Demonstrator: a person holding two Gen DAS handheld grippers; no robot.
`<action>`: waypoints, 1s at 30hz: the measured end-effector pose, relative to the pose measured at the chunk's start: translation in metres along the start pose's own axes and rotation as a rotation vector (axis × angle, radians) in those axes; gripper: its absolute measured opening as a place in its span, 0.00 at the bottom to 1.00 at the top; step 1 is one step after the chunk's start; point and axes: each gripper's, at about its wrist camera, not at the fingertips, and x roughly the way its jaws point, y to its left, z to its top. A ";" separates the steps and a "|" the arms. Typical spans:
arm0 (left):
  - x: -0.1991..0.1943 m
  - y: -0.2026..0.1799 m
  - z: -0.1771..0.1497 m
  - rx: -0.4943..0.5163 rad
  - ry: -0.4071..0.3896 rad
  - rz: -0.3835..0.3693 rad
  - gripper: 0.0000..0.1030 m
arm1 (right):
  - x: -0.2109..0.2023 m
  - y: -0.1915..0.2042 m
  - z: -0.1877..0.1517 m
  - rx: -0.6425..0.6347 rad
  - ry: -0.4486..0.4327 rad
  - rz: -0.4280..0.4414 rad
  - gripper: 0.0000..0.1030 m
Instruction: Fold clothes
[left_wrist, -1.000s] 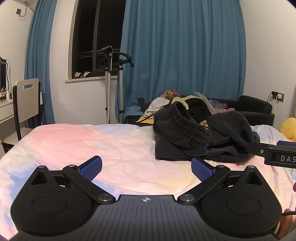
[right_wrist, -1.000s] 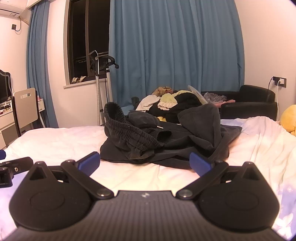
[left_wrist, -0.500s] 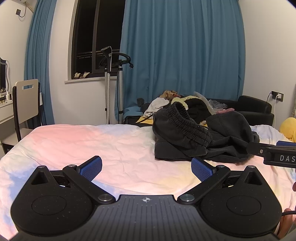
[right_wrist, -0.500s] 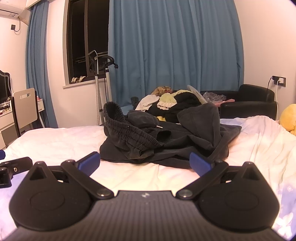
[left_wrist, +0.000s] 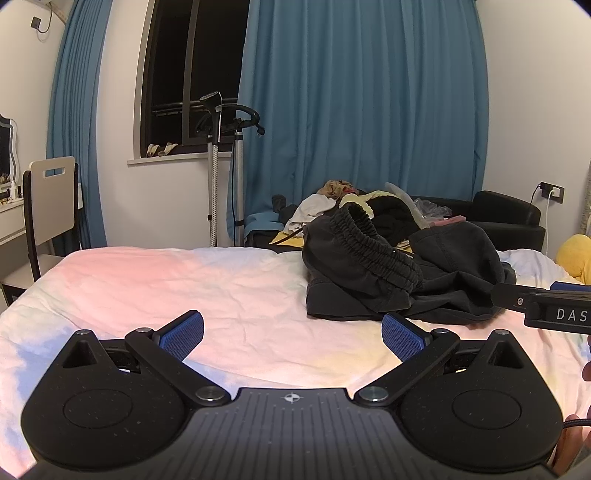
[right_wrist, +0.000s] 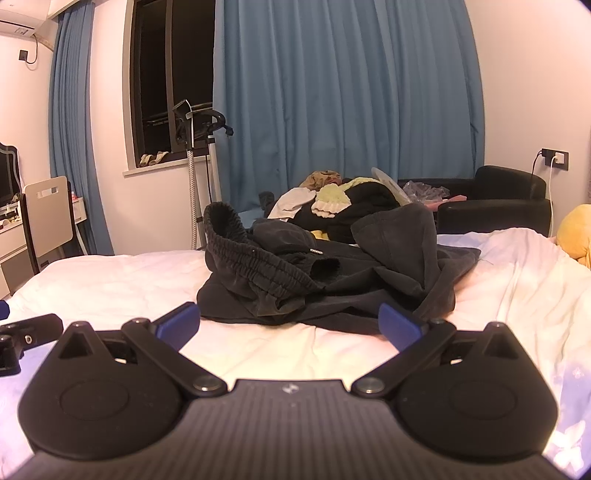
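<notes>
both grippers wait, nothing picked up yet

the blue fingers (left_wrist: 181, 331) of the left gripper (left_wrist: 291, 334) are spread wide and hold nothing; only the bed sheet is between them. the right gripper (right_wrist: 288, 322) is the same: its fingers (right_wrist: 397, 320) are wide apart and empty, and they point at the near edge of the clothes.

compared with one second ago and half a second ago, almost nothing has changed. both views show the same framing, the fingers keep the same spread, and the heap has the same shape. so i judge that the folding has not started, and this is a pause before the first reach.

the task's thing is a heap of black clothes (right_wrist: 325, 266), crumpled on the bed (left_wrist: 155, 280). it lies in front of the right gripper, and ahead and to the right of the left one, not touching either. an elastic waistband (left_wrist: 373, 243) stands up on its left side, so part of it looks like trousers. how many pieces are in the heap i cannot tell.

behind the bed is another pile (right_wrist: 332, 195) of mixed clothes, a black armchair (right_wrist: 498, 199), blue curtains (left_wrist: 362, 110) and a garment steamer (left_wrist: 218, 122) by the window.
</notes>
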 end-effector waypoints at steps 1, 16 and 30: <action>0.000 0.000 0.000 -0.003 0.001 -0.002 1.00 | 0.000 0.000 0.000 0.002 -0.001 0.000 1.00; 0.106 -0.033 0.056 -0.158 0.092 -0.169 1.00 | 0.019 -0.022 -0.006 0.063 0.041 -0.099 1.00; 0.314 -0.085 0.062 -0.361 0.313 -0.040 0.69 | 0.063 -0.074 -0.028 0.237 0.032 -0.222 1.00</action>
